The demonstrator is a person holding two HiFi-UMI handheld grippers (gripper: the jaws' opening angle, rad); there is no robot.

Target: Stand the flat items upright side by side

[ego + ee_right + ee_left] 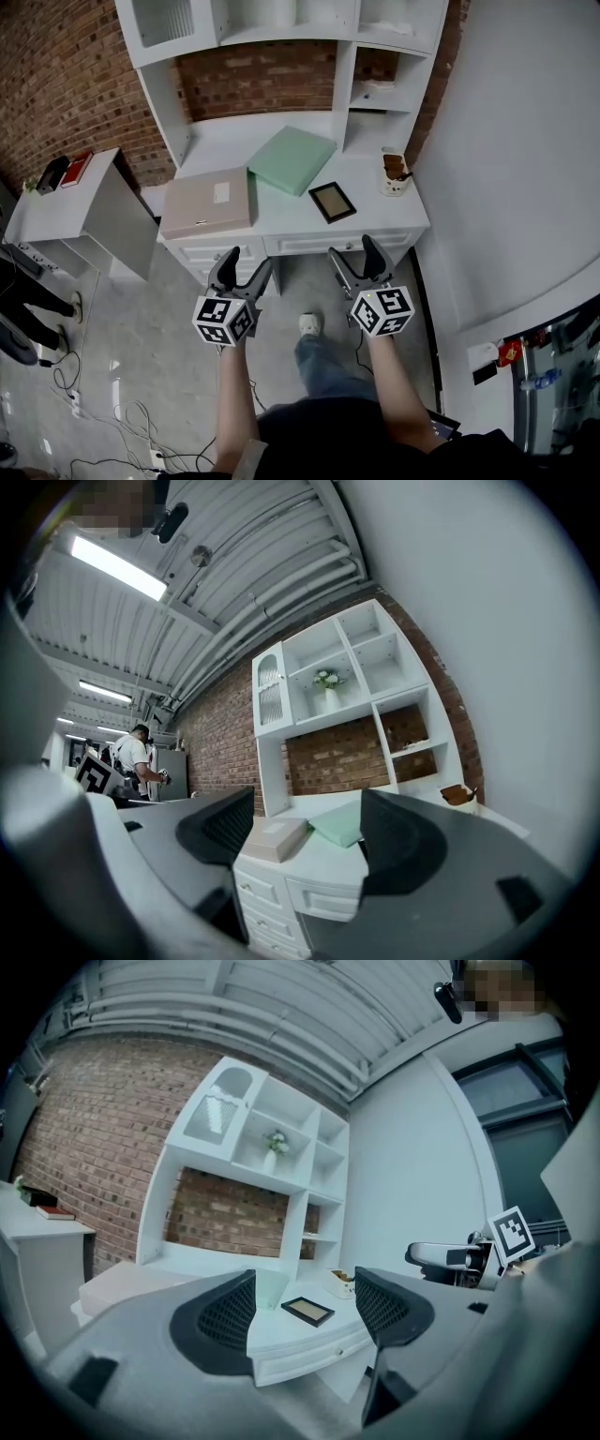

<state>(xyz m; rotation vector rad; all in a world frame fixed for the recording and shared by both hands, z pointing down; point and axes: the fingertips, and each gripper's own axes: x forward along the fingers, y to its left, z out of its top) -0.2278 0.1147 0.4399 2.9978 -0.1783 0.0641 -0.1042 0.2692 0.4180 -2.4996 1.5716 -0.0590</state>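
White desk [375, 223], set under a shelf unit [347, 89] against a brick wall [253, 80], carries the three flat items, all lying down. A beige box [206, 202] lies at the left. A mint-green box [292, 159] lies askew just beside it toward the middle. A small dark-rimmed frame [332, 202] sits near the front edge. A cup [396, 174] with brown contents stands at the right end. The left gripper [248, 260] and right gripper [352, 247] hover level before the drawers [309, 246], jaws spread, nothing between them.
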